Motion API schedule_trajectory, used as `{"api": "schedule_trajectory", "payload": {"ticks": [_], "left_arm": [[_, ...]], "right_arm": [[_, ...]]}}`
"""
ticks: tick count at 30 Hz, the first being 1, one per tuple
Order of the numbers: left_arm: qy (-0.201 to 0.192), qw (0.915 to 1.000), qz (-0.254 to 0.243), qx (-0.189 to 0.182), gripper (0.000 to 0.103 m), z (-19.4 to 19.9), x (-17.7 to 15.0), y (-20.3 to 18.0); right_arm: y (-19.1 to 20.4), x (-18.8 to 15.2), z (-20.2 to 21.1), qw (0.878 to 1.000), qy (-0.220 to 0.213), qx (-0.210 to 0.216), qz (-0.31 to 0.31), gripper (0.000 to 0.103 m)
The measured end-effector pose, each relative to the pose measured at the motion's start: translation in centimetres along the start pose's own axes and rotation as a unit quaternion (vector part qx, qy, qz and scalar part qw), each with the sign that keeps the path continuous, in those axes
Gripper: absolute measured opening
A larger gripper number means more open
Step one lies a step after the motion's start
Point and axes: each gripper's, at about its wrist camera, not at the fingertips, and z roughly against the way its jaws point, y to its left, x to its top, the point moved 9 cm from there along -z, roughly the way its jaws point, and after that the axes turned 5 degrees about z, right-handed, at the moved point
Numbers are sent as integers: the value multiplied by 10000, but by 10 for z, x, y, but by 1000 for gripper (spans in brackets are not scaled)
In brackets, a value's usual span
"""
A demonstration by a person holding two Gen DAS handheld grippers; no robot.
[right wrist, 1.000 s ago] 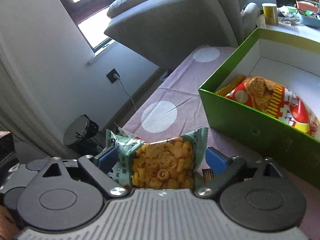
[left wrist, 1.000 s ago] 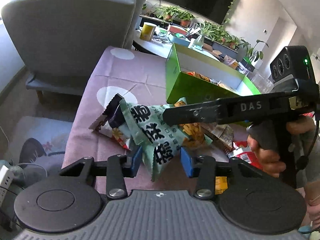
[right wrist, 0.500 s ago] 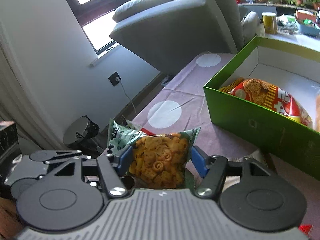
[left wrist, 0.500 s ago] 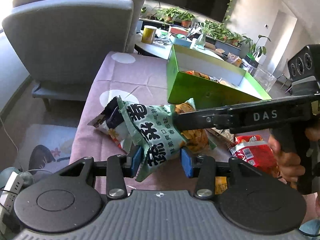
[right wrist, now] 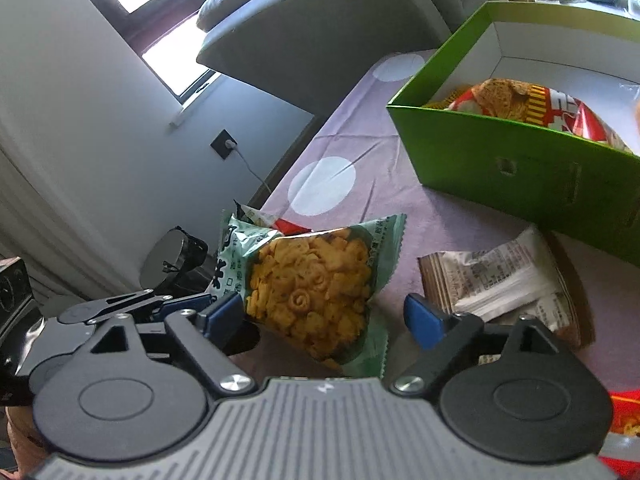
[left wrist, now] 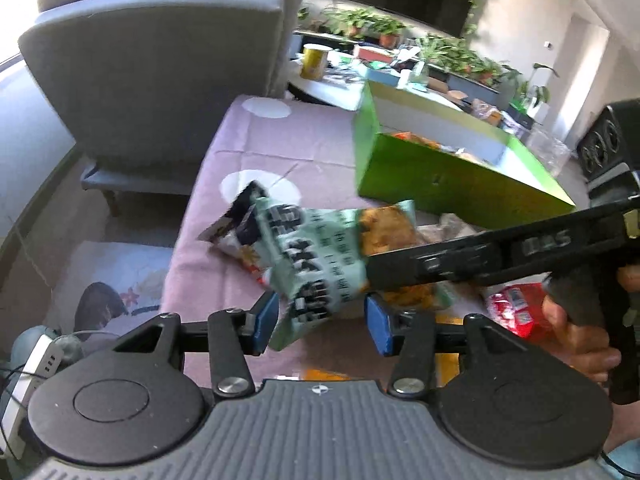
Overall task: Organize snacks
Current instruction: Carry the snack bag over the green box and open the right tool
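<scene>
Snacks lie loose on my tabletop (right wrist: 360, 148), which wears a mauve cloth with white dots, and the one I am busy with is the green bag of orange curls (right wrist: 310, 284), tilted near the tabletop's left edge, its lower end raised between my two tools. My left gripper (left wrist: 318, 322) has its blue fingers (left wrist: 266, 320) either side of the bag's bottom corner; they are opening, and the far one stands clear of the wrapper, though I cannot tell whether the near one touches it. My right gripper (right wrist: 326, 316) is opening too, its fingers (right wrist: 424, 320) spread wide with the bag between them; the left pad sits against the bag's side while the right pad is well apart from it. In the left wrist view my right hand (left wrist: 576, 332) wraps the right tool's handle. A second, dark-topped packet (left wrist: 236, 232) lies under the green bag. A pale wrapped packet (right wrist: 500, 280) rests just beside the green box (right wrist: 500, 160), which stands towards the tabletop's far right and holds a red-and-yellow bag (right wrist: 532, 106).
</scene>
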Motion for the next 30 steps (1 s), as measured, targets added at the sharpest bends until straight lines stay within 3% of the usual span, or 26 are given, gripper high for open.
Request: {"api": "schedule_trajectory", "payload": {"ticks": [1,4,10,19,30], "left_arm": [[-35,10000,-59,-6,44,2,1,-4],[-153,9995,-274,51,44,10,5,-14],[-383,9982,-464,-65,44,25,18,-32],[-648,9922,-1033,-261,44,32,45,-75],[-790,9799,-1751,-536,45,-5,111,-129]], "right_arm": [[3,0,1,10000,-3,-13,65,78],[16,1,10,9995,-89,-24,288,70],[30,5,42,9964,-558,-273,572,70],[20,13,85,9922,-1075,-514,377,70],[-22,58,123,9797,-1751,-966,-158,70]]}}
